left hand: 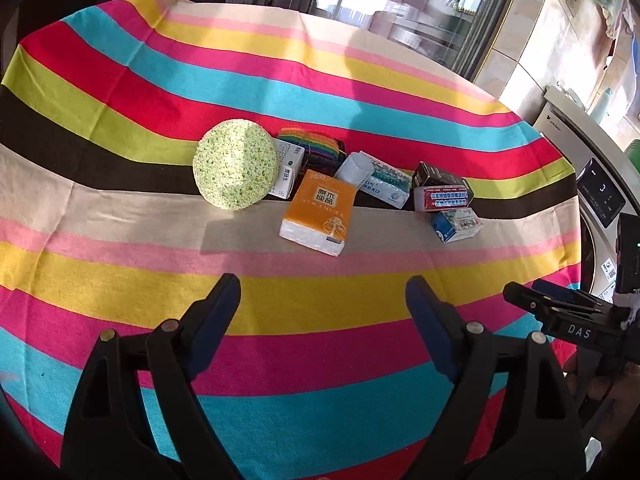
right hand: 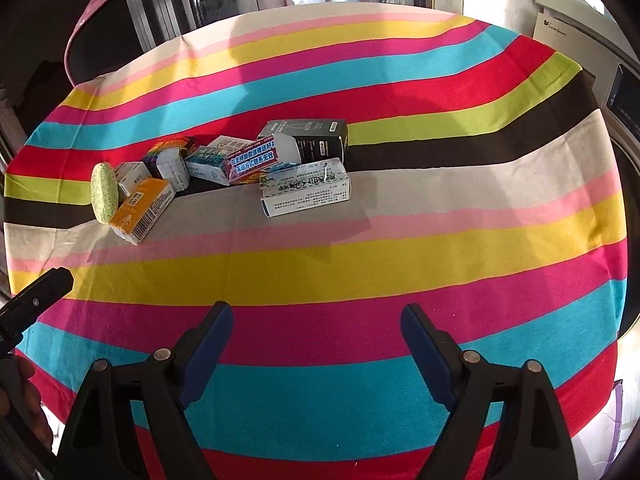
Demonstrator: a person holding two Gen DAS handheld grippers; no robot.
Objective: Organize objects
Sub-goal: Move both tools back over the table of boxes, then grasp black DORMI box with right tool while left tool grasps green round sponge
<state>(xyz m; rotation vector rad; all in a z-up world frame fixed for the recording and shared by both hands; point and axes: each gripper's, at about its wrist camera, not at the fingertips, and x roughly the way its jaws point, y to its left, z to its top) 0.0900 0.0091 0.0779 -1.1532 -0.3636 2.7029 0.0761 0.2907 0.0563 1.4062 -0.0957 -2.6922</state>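
Striped cloth [left hand: 120, 128]: clustered small boxes [right hand: 305, 188].

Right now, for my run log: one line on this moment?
left gripper open, empty | right gripper open, empty | sponge, tissue pack, boxes untouched

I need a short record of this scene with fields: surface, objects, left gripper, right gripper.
surface: striped tablecloth
objects: green round sponge, orange tissue pack, rainbow pouch, black box, several small cartons, all clustered mid-table
left gripper: open, empty, short of the cluster
right gripper: open, empty, short of the cluster
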